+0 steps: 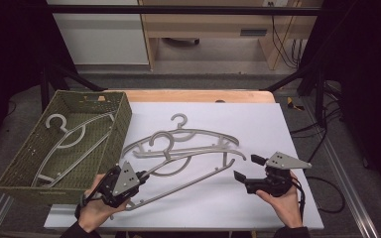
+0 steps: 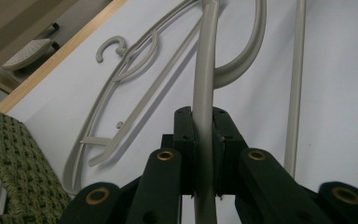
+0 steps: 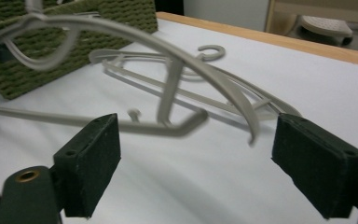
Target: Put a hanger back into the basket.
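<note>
My left gripper (image 1: 141,176) pinches one end of the grey hanger (image 1: 188,166), which lies across the white table (image 1: 278,129) left to right, hook (image 1: 161,140) pointing away from me. My right gripper (image 1: 248,168) stands spread, empty, near its other end.

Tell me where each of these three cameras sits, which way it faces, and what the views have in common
High view: above the person's side, facing forward and down on the white table; both hands show, the left gripper and right gripper.
Left gripper view: rides that gripper, looking along its jaws, shut on the held hanger.
Right gripper view: rides that gripper, looking between its open jaws toward the green basket.
Shared: all three show the held hanger, the second hanger lying on the table, and the basket.
</note>
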Available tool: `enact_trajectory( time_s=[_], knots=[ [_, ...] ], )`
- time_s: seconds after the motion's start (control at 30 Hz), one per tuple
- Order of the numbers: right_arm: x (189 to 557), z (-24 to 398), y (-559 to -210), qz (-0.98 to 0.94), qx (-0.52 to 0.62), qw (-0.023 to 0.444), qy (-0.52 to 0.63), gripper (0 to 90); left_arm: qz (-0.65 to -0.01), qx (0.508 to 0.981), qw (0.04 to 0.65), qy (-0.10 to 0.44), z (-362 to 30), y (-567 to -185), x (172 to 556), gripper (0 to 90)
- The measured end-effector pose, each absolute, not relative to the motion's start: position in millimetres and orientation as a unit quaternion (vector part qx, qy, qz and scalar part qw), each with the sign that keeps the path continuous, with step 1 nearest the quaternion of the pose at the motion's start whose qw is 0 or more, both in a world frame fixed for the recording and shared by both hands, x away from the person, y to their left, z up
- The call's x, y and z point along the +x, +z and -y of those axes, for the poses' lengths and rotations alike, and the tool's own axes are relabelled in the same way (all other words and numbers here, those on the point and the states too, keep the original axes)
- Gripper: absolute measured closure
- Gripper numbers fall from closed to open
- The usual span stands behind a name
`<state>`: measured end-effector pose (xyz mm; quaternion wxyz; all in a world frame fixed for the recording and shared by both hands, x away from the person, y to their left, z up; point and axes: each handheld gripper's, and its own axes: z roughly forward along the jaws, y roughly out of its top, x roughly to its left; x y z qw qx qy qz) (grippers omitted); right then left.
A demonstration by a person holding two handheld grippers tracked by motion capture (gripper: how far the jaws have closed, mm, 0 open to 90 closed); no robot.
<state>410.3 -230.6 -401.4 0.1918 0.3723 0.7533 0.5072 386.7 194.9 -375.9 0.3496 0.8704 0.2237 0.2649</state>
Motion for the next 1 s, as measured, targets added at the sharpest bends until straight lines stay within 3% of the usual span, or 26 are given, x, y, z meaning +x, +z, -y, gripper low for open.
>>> enact_trajectory(
  time_s=[0.6,1.0],
  knots=[
    [410.7,248.8,-409.2,-0.738,0.411,0.218,0.488,6.0,-0.256,0.827,0.397,0.304,-226.3,-298.1,384.8,82.6],
    [410.3,248.8,-409.2,-0.740,0.410,0.221,0.485,5.3,-0.283,0.821,0.385,0.313,-268.8,-263.8,418.1,82.6]
  ],
)
